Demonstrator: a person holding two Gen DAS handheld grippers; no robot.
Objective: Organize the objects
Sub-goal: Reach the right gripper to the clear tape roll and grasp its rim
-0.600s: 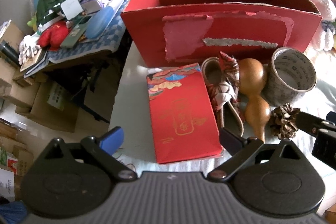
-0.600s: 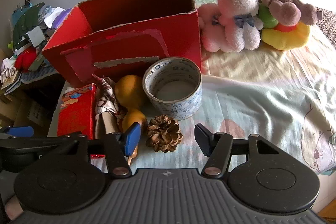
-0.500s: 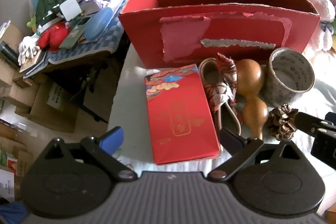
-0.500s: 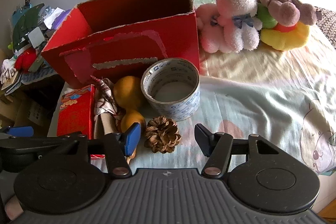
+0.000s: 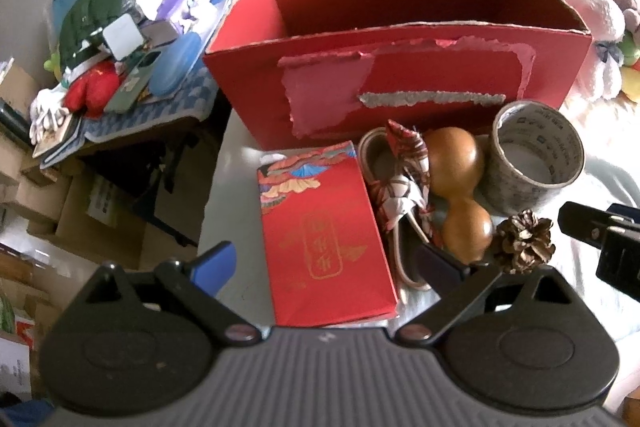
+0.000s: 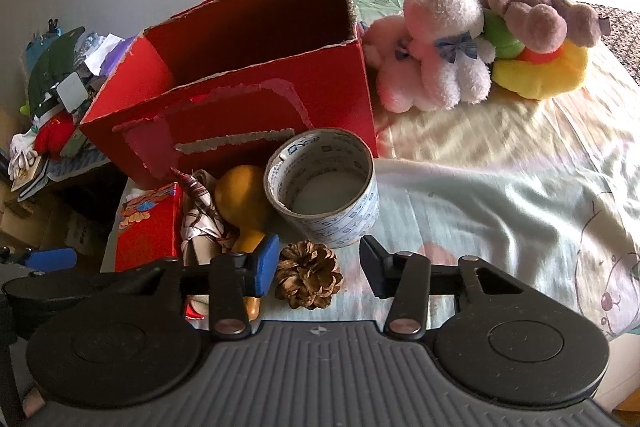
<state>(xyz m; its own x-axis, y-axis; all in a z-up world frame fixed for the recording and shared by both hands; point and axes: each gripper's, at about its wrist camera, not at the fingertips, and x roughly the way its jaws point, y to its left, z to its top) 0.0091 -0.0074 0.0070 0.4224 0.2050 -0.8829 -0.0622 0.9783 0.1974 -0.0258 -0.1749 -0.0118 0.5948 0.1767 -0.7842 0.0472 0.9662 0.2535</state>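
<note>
A flat red rectangular packet with gold print and a painted floral top edge lies on the pale bed sheet, lengthwise between the two fingers of the left gripper. That gripper's jaws stand wide, one finger off each long side of the packet, neither pad touching it. Just to the packet's right lies a tan sandal with a patterned red-and-white fabric bow, then a smooth brown double-bulbed gourd, then a wide roll of printed packing tape standing on its edge face, open core up.

A small brown pine cone sits just in front of the tape roll, in the gap between the fingers of the right gripper. Its jaws are parted at a moderate width, with the blue pad close to the cone's left side and the black pad clear on the right; the cone is not gripped.

Behind this row stands an open red cardboard box with torn label patches on its front wall. To the box's right lie pink, brown and yellow plush toys. A cluttered side table stands off the bed's left edge.
</note>
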